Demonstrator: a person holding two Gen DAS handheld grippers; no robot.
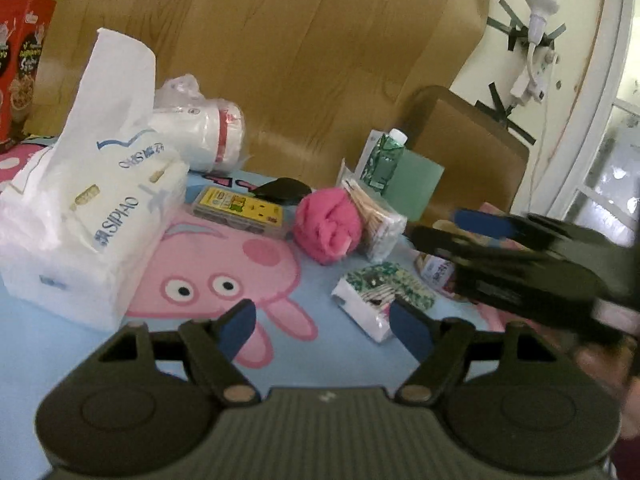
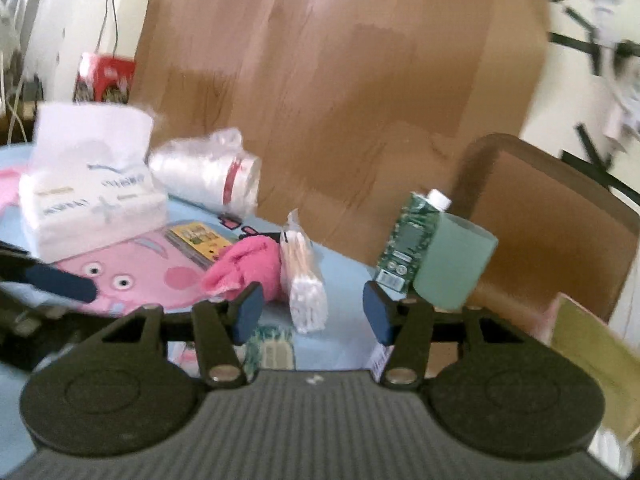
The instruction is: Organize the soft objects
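Grippers hover tilted slightly down over the table (image 1: pixel 60 360), left gripper (image 1: pixel 324 324) and right gripper (image 2: pixel 314 310) both empty with jaws apart, pink cloth (image 1: pixel 324 228) farther off.

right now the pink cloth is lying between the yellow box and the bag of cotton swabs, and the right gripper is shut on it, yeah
Not quite. The pink cloth does lie between the yellow box and the bag of cotton swabs, but the right gripper is not shut on it: the right wrist view shows its jaws open and empty, with the cloth lying beyond them on the table.
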